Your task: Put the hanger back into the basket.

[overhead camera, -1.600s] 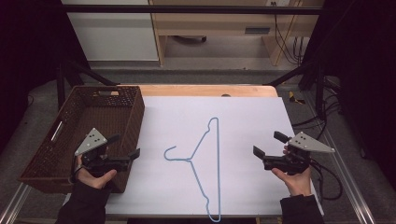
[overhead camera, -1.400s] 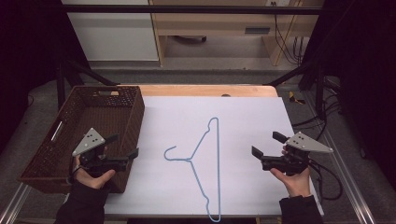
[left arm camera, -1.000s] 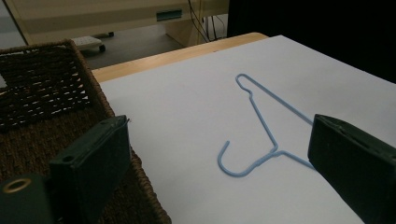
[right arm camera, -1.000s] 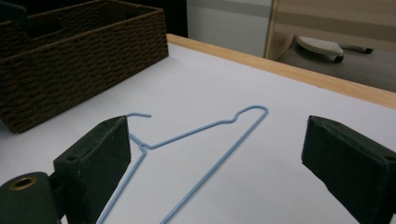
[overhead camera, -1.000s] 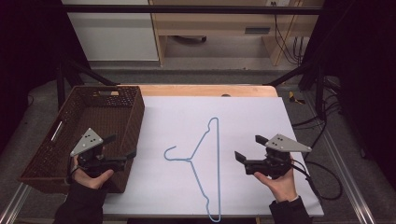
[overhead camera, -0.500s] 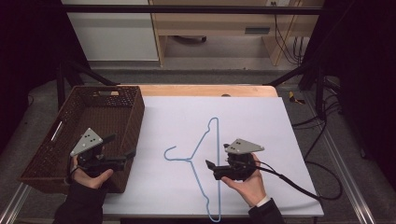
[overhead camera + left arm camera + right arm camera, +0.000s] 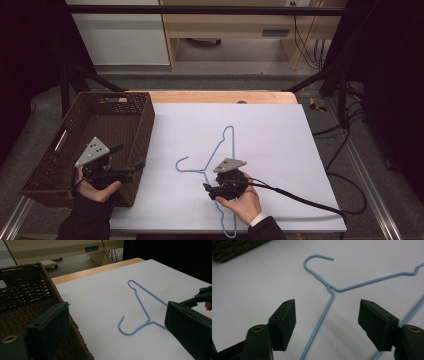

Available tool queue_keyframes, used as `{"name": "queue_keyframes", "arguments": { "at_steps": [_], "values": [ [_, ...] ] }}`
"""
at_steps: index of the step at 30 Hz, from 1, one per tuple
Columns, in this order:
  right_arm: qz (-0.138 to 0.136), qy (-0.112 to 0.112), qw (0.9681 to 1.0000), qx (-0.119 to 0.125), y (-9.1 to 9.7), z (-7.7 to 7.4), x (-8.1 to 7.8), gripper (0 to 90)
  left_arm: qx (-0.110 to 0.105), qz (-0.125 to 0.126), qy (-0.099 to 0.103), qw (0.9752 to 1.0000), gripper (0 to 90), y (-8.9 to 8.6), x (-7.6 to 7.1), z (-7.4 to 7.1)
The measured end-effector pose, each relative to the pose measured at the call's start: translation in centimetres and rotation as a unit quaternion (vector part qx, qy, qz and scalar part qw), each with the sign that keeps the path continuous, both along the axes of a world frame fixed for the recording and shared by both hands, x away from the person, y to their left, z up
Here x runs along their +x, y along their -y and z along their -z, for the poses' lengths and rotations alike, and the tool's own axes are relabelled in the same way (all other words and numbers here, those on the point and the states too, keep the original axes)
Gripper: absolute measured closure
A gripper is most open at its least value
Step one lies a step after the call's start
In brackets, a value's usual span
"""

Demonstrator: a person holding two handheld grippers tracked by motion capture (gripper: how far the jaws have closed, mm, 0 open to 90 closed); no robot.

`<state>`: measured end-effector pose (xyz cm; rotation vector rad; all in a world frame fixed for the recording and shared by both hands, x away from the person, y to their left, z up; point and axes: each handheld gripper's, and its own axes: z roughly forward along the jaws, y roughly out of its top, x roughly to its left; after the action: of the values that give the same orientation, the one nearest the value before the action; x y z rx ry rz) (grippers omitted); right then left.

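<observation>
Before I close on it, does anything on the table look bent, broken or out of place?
Nothing stands out. The blue wire hanger lies flat on the white sheet, its shape intact. The wicker basket sits upright at the table's left edge. The right gripper is open, one hanger arm running between its jaws; the left gripper is open too.

Both jaws gape: left hand-held gripper (image 7: 131, 169) held low at left, right hand-held gripper (image 7: 210, 190) near centre.

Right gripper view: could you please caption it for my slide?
Open right hand-held gripper straddling one arm of a blue wire hanger on the white table.
</observation>
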<state>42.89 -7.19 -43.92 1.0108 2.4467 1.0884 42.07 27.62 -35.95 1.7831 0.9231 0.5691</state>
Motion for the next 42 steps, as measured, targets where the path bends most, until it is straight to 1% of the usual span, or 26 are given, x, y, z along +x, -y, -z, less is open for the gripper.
{"name": "queue_keyframes", "arguments": {
  "at_steps": [1, 2, 3, 5, 6, 7, 8, 10, 12, 13, 16, 19, 20, 21, 22, 23, 26, 27, 28, 31, 33, 36, 37, 39, 41, 42],
  "values": [
    [0.000, 0.000, 1.0000, 0.000, 0.0, 0.0, 0.0, 34.9, 0.000, 0.000, 0.000, 1.0000, 5.7, 0.0, 0.0, 0.0],
    [-0.002, -0.005, 1.0000, -0.004, -0.2, 0.3, 0.0, 36.5, -0.002, -0.001, 0.001, 1.0000, 5.8, 0.0, 0.0, 0.0],
    [-0.003, -0.011, 0.9999, -0.007, -0.4, 0.7, 0.1, 38.6, -0.003, -0.001, 0.000, 1.0000, 5.8, 0.0, 0.0, 0.0],
    [-0.002, -0.017, 0.9997, -0.017, -0.6, 1.2, 0.2, 42.4, -0.003, -0.001, -0.001, 1.0000, 6.0, -0.1, 0.0, 0.0],
    [-0.002, -0.024, 0.9994, -0.023, -0.8, 1.7, 0.3, 45.6, -0.004, -0.001, -0.001, 1.0000, 6.0, -0.1, 0.0, 0.1],
    [-0.002, -0.024, 0.9994, -0.023, -0.8, 1.7, 0.3, 45.6, -0.004, -0.001, -0.001, 1.0000, 6.0, -0.1, 0.0, 0.1],
    [0.002, -0.030, 0.9991, -0.029, -1.0, 2.0, 0.2, 49.5, -0.004, -0.001, -0.001, 1.0000, 6.0, -0.1, 0.0, 0.1],
    [0.000, -0.033, 0.9990, -0.030, -1.1, 2.2, 0.2, 51.0, -0.004, -0.001, -0.001, 1.0000, 6.0, -0.1, 0.0, 0.1],
    [0.000, -0.041, 0.9984, -0.038, -1.4, 2.5, 0.1, 55.1, -0.003, -0.001, -0.001, 1.0000, 6.1, -0.1, 0.0, 0.1],
    [-0.005, -0.042, 0.9982, -0.042, -1.4, 2.7, 0.1, 56.7, -0.004, -0.001, -0.001, 1.0000, 6.1, -0.1, 0.0, 0.1],
    [-0.002, -0.049, 0.9971, -0.057, -1.8, 3.0, 0.0, 62.6, -0.002, 0.000, -0.001, 1.0000, 6.2, 0.0, 0.0, 0.1],
    [0.001, -0.044, 0.9972, -0.060, -1.9, 3.0, -0.1, 65.3, -0.001, 0.000, -0.001, 1.0000, 6.2, 0.0, 0.0, 0.1],
    [0.000, -0.043, 0.9972, -0.062, -2.0, 3.0, -0.2, 68.3, -0.001, 0.000, -0.001, 1.0000, 6.3, 0.0, 0.0, 0.1],
    [0.000, -0.043, 0.9972, -0.062, -2.0, 3.0, -0.2, 68.3, -0.001, -0.001, -0.001, 1.0000, 6.3, 0.0, 0.0, 0.1],
    [0.002, -0.041, 0.9969, -0.066, -2.1, 3.0, -0.3, 71.8, 0.000, -0.001, 0.000, 1.0000, 6.3, 0.1, 0.0, 0.0],
    [0.007, -0.044, 0.9968, -0.066, -2.2, 3.0, -0.4, 73.5, 0.000, -0.001, 0.000, 1.0000, 6.4, 0.1, 0.0, 0.0],
    [0.006, -0.041, 0.9967, -0.070, -2.3, 3.0, -0.5, 75.8, 0.001, -0.001, 0.000, 1.0000, 6.4, 0.2, 0.0, 0.0],
    [0.009, -0.044, 0.9965, -0.071, -2.3, 2.9, -0.5, 77.0, 0.002, 0.000, 0.000, 1.0000, 6.5, 0.2, 0.0, 0.0],
    [0.010, -0.046, 0.9963, -0.072, -2.3, 2.9, -0.5, 80.2, 0.003, 0.000, 0.000, 1.0000, 6.5, 0.2, 0.0, 0.0],
    [0.018, -0.052, 0.9959, -0.071, -2.3, 2.8, -0.5, 82.5, 0.001, -0.001, 0.000, 1.0000, 6.6, 0.3, 0.0, 0.1],
    [0.025, -0.056, 0.9957, -0.069, -2.3, 2.8, -0.4, 83.1, 0.001, -0.001, -0.001, 1.0000, 6.6, 0.4, 0.0, 0.1],
    [0.047, -0.072, 0.9944, -0.061, -2.4, 2.7, -0.4, 84.0, 0.005, 0.001, -0.001, 1.0000, 6.7, 0.5, -0.1, 0.1],
    [0.044, -0.070, 0.9947, -0.061, -2.3, 2.7, -0.3, 84.4, 0.005, 0.002, 0.000, 1.0000, 6.7, 0.6, -0.1, 0.1],
    [0.057, -0.084, 0.9935, -0.053, -2.3, 2.6, -0.3, 85.6, 0.006, 0.004, 0.000, 1.0000, 6.6, 0.7, -0.1, 0.1],
    [0.055, -0.080, 0.9939, -0.052, -2.2, 2.6, -0.3, 85.8, 0.006, 0.005, 0.000, 1.0000, 6.7, 0.8, -0.1, 0.1],
    [0.059, -0.080, 0.9934, -0.056, -2.2, 2.6, -0.3, 86.0, 0.005, 0.006, 0.000, 1.0000, 6.7, 0.8, -0.1, 0.1]
  ]
}}
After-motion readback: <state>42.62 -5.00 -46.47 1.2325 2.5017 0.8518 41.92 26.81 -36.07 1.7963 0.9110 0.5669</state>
